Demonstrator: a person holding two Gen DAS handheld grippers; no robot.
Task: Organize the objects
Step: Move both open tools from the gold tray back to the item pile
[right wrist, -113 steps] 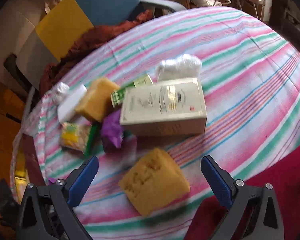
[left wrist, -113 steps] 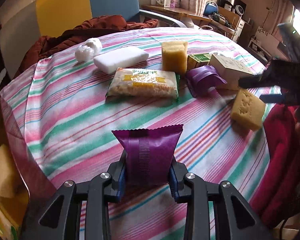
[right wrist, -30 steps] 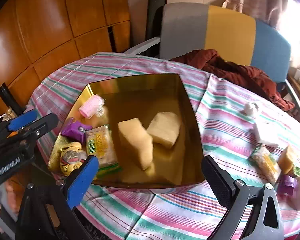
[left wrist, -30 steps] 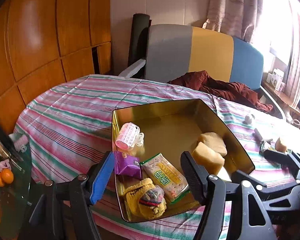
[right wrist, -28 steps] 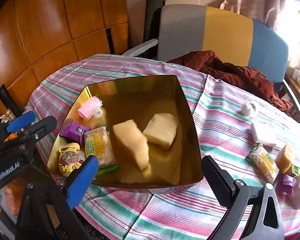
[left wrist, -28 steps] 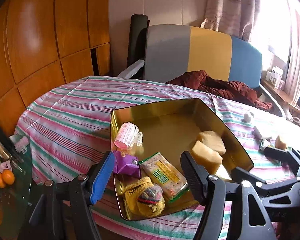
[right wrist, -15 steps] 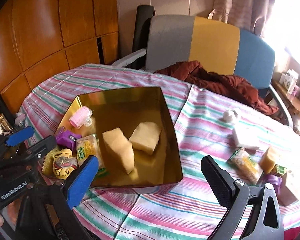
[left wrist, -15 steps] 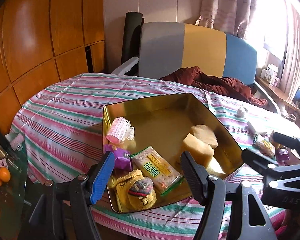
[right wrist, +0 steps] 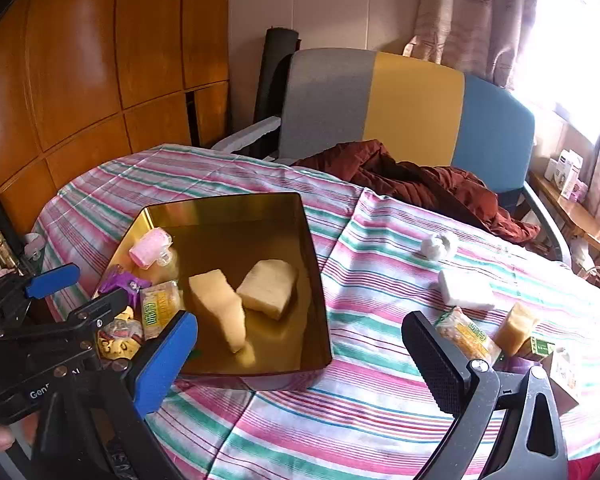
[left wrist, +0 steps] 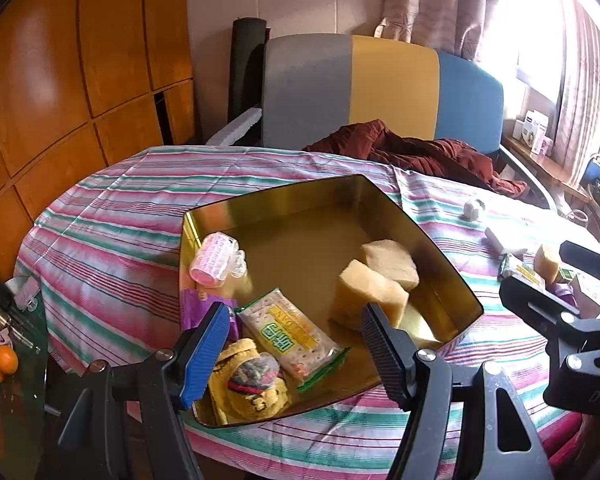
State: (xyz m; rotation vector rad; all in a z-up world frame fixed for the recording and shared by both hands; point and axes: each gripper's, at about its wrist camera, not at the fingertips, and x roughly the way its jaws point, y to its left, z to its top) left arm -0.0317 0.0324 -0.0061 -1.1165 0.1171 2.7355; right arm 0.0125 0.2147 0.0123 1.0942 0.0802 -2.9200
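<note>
Left wrist view: left gripper [left wrist: 292, 344] spread wide, holding nothing, above the near corner of the gold tin [left wrist: 440, 256]. Purple packet [left wrist: 194, 308], cracker pack [left wrist: 290, 332] and yellow knit item [left wrist: 252, 392] crowd that corner; two sponges [left wrist: 380, 284] lie by the right wall; far half bare. Right wrist view: right gripper [right wrist: 300, 364] released, empty, over striped cloth [right wrist: 380, 300] beside the tin's [right wrist: 318, 304] right wall. White block [right wrist: 464, 290], noodle pack [right wrist: 466, 334] and a sponge [right wrist: 516, 322] lie well apart, near the table's right edge.
</note>
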